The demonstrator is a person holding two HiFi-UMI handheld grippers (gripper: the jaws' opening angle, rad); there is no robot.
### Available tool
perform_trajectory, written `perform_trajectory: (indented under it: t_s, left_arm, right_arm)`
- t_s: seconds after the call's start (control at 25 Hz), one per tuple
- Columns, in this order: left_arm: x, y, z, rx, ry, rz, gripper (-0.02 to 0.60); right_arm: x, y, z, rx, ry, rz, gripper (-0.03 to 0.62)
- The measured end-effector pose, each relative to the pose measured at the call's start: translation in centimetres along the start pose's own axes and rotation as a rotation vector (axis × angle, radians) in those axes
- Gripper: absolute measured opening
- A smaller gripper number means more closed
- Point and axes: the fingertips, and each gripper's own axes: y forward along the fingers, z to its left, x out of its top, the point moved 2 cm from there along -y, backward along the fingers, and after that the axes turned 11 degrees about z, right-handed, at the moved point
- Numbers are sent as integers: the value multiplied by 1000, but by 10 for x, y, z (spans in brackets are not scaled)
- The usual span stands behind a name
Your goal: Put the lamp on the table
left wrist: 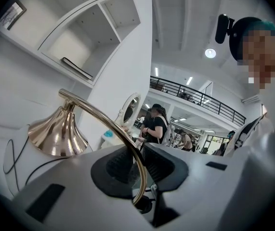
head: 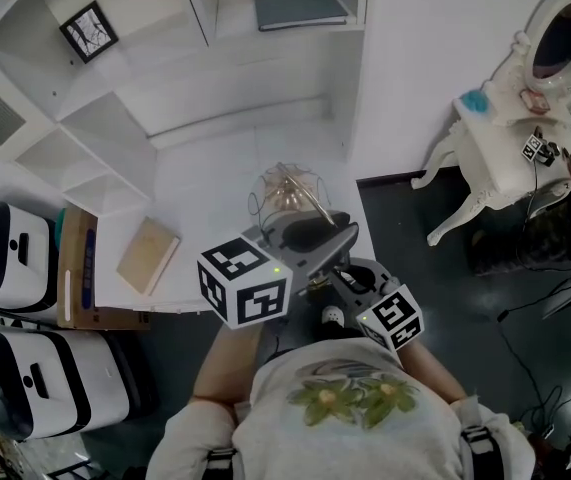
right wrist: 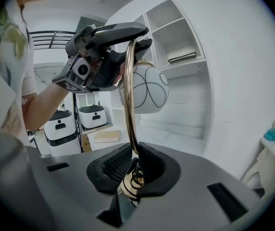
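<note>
The lamp (head: 287, 194) has a thin gold curved stem, a gold bell cap and a white globe in a wire cage. It is held in the air over the near edge of the white table (head: 215, 173). My left gripper (head: 315, 234) is shut on the upper curve of the gold stem (left wrist: 109, 124), with the bell cap (left wrist: 58, 134) beyond the jaws. Lower down, my right gripper (head: 342, 279) is shut on the stem (right wrist: 129, 100) just above a coiled spring part. The globe (right wrist: 148, 88) hangs behind the stem in the right gripper view, level with the left gripper (right wrist: 103, 47).
A tan book (head: 148, 254) lies on the table's left part. A cardboard box (head: 78, 273) and two white machines (head: 13, 253) stand to the left. White shelves (head: 295, 8) rise behind the table. A white vanity with an oval mirror (head: 525, 118) stands at the right.
</note>
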Motion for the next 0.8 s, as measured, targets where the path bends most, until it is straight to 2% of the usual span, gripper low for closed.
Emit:
perform_trajectory:
  t_s: [0.8]
  left_arm:
    - [38,49,61,21,-20,-3,80]
  right_arm:
    - [14,29,-82,-3,30,-2,60]
